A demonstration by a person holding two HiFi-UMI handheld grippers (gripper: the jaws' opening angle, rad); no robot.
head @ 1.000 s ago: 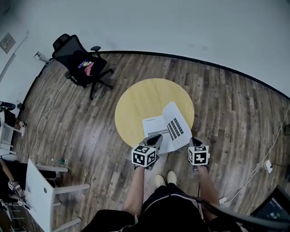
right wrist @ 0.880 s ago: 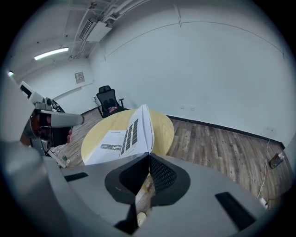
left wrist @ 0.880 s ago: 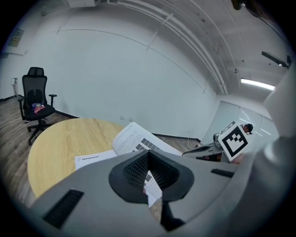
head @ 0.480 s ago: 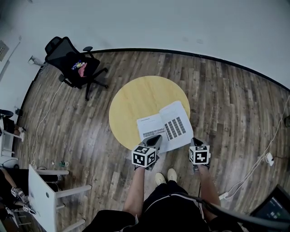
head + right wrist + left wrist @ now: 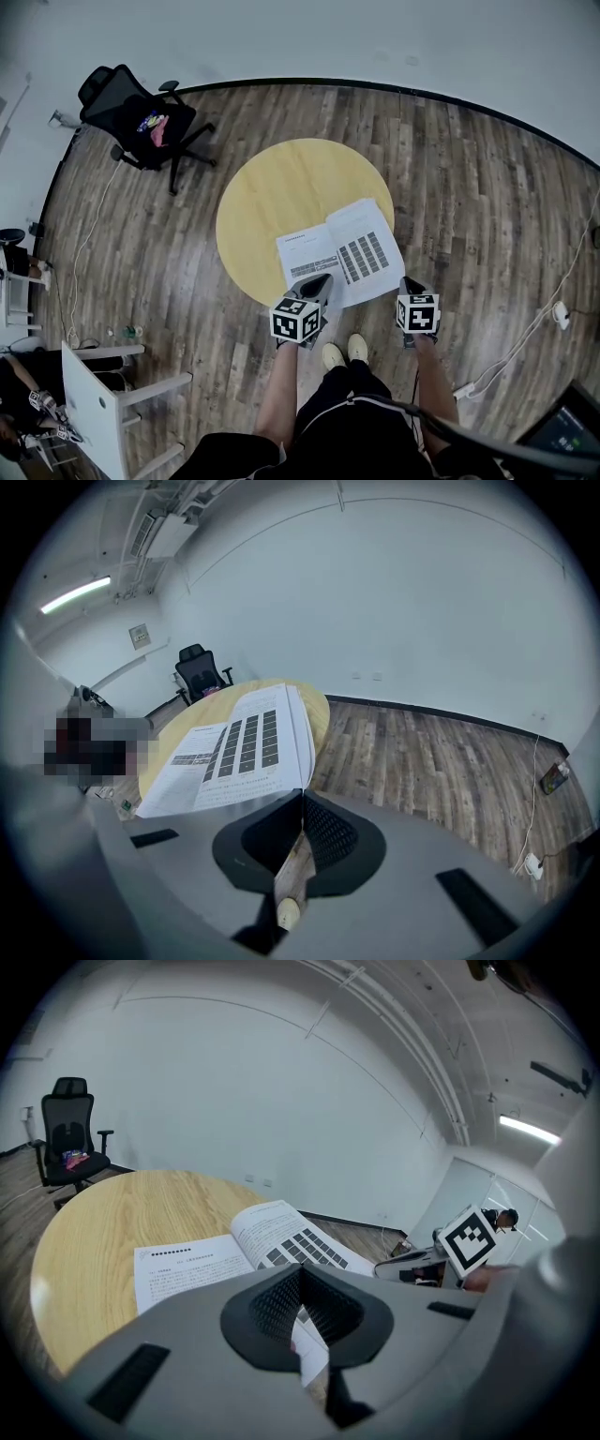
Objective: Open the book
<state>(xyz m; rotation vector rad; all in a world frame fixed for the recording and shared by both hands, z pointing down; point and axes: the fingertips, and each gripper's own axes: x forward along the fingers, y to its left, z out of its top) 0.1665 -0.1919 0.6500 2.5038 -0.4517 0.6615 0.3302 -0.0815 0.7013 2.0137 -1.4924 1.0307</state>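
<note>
An open book (image 5: 337,251) with white printed pages lies across the near edge of the round yellow table (image 5: 281,183), its right half overhanging the edge. My left gripper (image 5: 319,281) is shut at the near edge of the left page, and white paper shows between its jaws in the left gripper view (image 5: 302,1269). My right gripper (image 5: 407,281) is shut at the near right corner of the right page. In the right gripper view the book (image 5: 234,747) slopes up from the table (image 5: 319,714), and its page edge runs straight into my right gripper (image 5: 302,794).
A black office chair (image 5: 136,117) stands on the wood floor at the far left. A white desk (image 5: 94,408) and a seated person (image 5: 19,394) are at the lower left. A cable (image 5: 525,352) trails on the floor at the right. My shoes (image 5: 342,352) are below the table's edge.
The right page, raised and folded up a second ago, has sunk and spread flatter. Both grippers have come down a little with the book's near edge.
</note>
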